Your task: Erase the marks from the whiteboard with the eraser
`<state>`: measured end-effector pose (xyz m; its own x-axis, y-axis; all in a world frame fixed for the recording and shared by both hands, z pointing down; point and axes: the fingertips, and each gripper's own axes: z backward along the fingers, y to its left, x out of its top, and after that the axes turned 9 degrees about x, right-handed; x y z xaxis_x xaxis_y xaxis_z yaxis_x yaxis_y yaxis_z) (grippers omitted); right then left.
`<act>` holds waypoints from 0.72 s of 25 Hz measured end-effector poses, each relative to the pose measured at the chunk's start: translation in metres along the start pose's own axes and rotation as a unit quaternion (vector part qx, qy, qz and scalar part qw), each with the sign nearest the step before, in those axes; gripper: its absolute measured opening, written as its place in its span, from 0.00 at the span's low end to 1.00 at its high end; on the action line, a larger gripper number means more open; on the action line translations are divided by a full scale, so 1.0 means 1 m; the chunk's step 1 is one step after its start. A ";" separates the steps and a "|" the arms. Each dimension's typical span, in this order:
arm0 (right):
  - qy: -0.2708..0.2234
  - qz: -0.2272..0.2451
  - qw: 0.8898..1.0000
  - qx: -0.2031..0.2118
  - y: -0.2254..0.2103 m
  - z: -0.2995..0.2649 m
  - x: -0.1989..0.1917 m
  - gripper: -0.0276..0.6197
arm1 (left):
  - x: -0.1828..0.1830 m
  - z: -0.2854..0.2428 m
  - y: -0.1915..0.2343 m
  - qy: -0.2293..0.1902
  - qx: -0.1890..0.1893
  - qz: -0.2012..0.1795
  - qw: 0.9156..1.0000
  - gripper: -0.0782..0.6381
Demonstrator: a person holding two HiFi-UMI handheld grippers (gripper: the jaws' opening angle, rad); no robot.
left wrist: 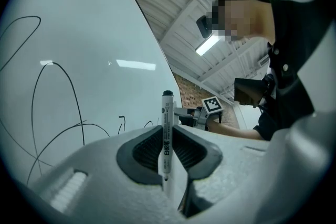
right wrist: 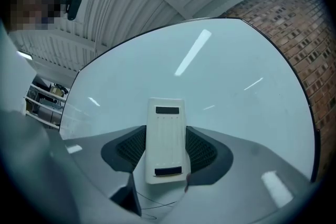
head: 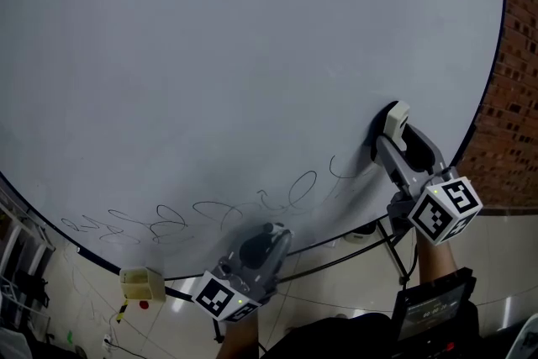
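Note:
A large whiteboard [head: 235, 55] fills the head view, with thin black scribbles [head: 210, 210] along its lower edge. My right gripper [head: 393, 129] is shut on a white eraser [head: 395, 120], which rests against the board just right of the last scribble [head: 340, 170]. In the right gripper view the eraser [right wrist: 167, 139] sits flat between the pads. My left gripper [head: 273, 233] hangs at the board's lower edge, shut on a white marker [left wrist: 167, 136] with a black cap, seen upright in the left gripper view with curved marks [left wrist: 50, 113] on the board beside it.
A second, yellowish eraser [head: 141, 283] sits on the board's lower frame at the left. A brick wall [head: 513, 97] stands to the right of the board. Stand legs [head: 395, 252] and a tiled floor lie below. A person's head and arm appear in the left gripper view.

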<state>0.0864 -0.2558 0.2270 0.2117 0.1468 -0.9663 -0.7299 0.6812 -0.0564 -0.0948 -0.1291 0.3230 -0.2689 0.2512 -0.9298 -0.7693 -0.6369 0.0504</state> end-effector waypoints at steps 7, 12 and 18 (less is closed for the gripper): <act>0.041 -0.024 0.999 -0.010 -0.006 0.014 -0.062 0.41 | -0.005 -0.006 0.000 0.004 -0.005 0.001 1.000 0.19; 0.109 -0.072 0.991 -0.025 -0.013 0.034 -0.150 0.41 | -0.007 -0.012 -0.003 0.008 -0.015 0.003 1.000 0.19; 0.163 -0.104 0.980 -0.040 -0.019 0.051 -0.212 0.41 | -0.008 -0.014 -0.006 0.010 -0.020 0.005 1.000 0.19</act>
<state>0.0888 -0.2628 0.4456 0.1514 -0.2346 -0.9602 -0.7442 0.6123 -0.2670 -0.0796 -0.1378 0.3251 -0.2654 0.2304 -0.9362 -0.7431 -0.6676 0.0463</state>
